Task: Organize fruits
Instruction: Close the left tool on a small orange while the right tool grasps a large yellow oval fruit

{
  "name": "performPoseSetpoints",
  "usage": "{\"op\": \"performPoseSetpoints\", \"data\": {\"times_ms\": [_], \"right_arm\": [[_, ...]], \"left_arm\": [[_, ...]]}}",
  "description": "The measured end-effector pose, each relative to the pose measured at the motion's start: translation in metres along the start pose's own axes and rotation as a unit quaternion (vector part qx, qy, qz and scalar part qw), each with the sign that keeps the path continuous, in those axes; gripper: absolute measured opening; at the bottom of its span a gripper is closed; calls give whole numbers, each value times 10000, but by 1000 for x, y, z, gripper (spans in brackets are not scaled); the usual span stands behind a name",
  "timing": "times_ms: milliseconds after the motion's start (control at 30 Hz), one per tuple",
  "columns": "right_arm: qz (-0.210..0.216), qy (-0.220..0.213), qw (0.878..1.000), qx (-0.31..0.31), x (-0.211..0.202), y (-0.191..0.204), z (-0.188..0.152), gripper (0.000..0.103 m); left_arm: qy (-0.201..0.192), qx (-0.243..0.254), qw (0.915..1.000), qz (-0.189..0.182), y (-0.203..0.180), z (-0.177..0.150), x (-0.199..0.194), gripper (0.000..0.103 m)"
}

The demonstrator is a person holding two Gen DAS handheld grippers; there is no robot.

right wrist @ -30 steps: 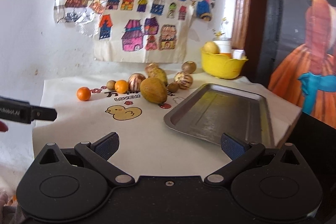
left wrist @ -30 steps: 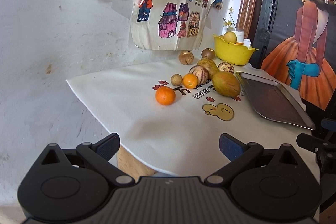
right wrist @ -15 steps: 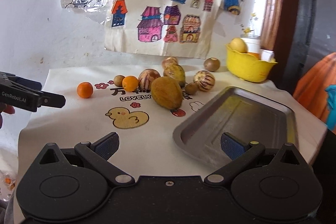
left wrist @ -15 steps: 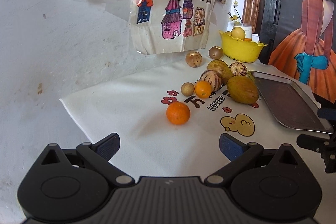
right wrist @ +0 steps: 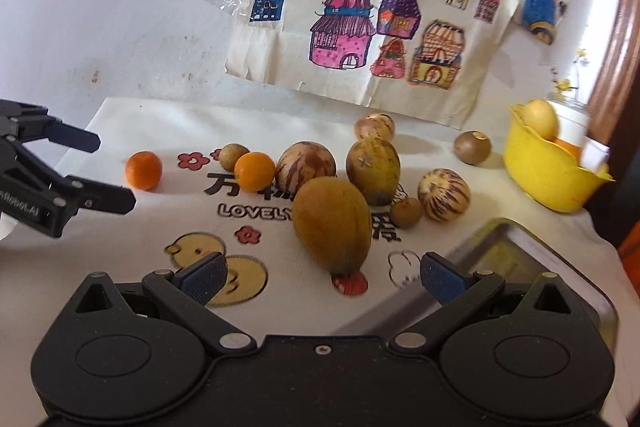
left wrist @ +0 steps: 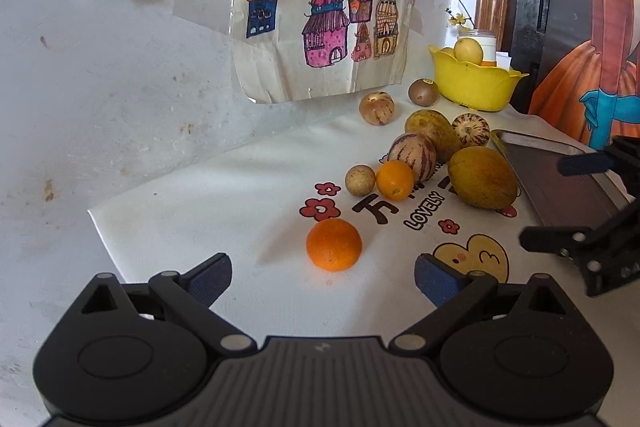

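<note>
Lying loose: round orange (left wrist: 334, 244) | big olive-brown oval fruit (right wrist: 331, 225)

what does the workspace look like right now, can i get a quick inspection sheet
Surface: white printed cloth over the table, duck and flower print, lying flat.
Job's things: lone orange apart from a cluster with a second orange, a large yellow-brown fruit and striped round fruits; metal tray empty; yellow bowl already holds fruit.
Clutter: nothing seen.
Grippers: left gripper open, orange just ahead; right gripper open, facing the large fruit.
Cables: nothing seen.
Surroundings: children's drawings on the white wall.
</note>
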State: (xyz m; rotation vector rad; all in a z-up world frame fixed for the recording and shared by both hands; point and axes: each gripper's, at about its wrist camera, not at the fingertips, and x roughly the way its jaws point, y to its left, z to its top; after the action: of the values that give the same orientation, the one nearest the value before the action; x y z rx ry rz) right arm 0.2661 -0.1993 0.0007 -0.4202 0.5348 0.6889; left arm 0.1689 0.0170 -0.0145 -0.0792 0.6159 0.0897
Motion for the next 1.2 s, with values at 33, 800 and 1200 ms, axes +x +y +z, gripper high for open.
{"op": "performPoseSetpoints", "data": {"times_ms": [33,800,1200], "right_arm": [[61,22,10000,31,5,-4,2,102],[1106,434,9894,830,69,-26,17,81],[1113,370,9882,985,73,-31,18,59]], "left_arm": [[25,-12,10000,28,-1,1,3,98],[350,426,9985,6,-19,12,25,62],[353,265,9990,-53,-15,17,28,36]]}}
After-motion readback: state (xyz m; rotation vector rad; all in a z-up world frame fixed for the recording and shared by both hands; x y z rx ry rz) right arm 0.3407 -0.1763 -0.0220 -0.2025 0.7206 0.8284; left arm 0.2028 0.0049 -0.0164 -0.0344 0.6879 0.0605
